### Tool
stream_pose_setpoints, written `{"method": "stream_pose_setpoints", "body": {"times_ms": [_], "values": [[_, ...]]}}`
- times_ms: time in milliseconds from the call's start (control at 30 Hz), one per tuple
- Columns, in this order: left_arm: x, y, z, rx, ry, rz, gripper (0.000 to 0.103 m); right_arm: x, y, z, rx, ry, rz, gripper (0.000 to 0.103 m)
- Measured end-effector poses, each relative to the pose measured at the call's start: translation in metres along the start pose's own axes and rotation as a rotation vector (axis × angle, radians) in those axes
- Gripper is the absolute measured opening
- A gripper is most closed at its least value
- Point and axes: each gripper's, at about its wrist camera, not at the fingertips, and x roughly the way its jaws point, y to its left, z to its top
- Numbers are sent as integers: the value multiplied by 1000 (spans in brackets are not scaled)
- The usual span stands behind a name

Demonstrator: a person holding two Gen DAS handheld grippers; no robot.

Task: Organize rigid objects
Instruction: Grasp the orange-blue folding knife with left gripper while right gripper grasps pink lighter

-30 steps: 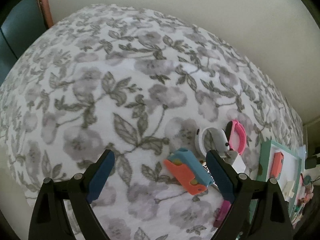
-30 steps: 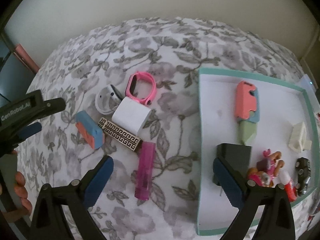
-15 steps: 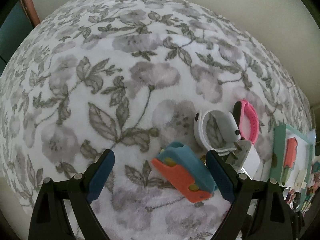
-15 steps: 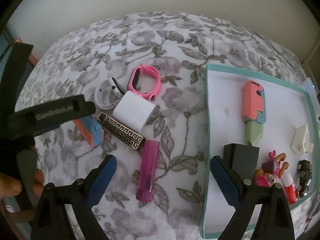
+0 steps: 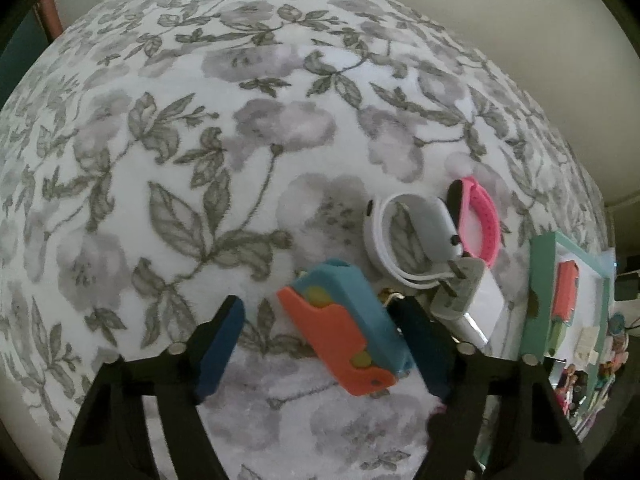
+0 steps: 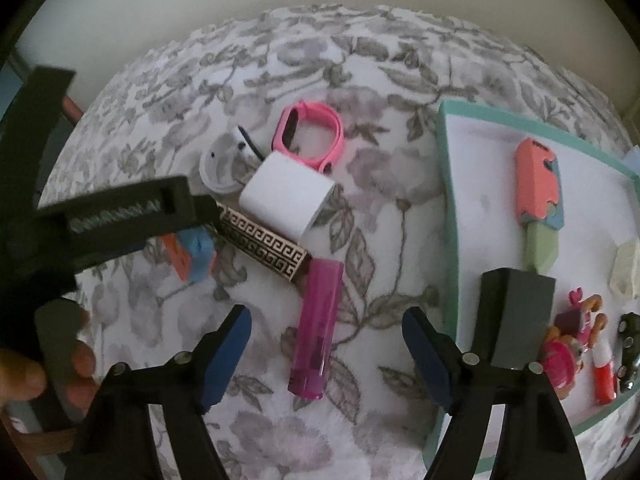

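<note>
At right in the right wrist view, a teal-rimmed white tray (image 6: 448, 184) holds a coral-and-blue block, a dark grey box (image 6: 520, 312) and small toys. Left of it, on the fuzzy floral cloth (image 6: 376, 80), a translucent magenta tube (image 6: 316, 328) lies lengthwise up the frame between the closing, untouching pads of the right tool (image 6: 326, 354). The left tool (image 5: 320, 344) closes around an orange-and-teal block (image 5: 348, 332), slanting upper left to lower right.

- Light is dim, soft and even, with faint shadows.
- Fisheye bulging bends both views; corners go black.
- Slight blur softens the lower edges.
</note>
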Motion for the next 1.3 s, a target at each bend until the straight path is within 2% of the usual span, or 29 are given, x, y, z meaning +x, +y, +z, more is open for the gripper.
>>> {"method": "stream_pose_setpoints", "body": {"times_ms": [167, 433, 700, 833, 1067, 1300], "values": [[-4, -10, -3, 37, 3, -6, 67, 11, 3, -3, -16, 25, -8, 75], [-11, -25, -7, 93, 10, 0, 54, 18, 13, -6, -72, 19, -71, 66], [-12, -26, -19, 156, 27, 61, 45, 19, 15, -11, -74, 10, -86, 57], [-3, -25, -27, 203, 40, 137, 44, 16, 11, -11, -73, 9, -88, 55], [-5, -31, -34, 224, 30, 161, 45, 15, 13, -12, -89, -1, -110, 50], [-6, -30, -24, 210, 33, 166, 45, 9, 9, -15, -79, -9, -115, 31]]}}
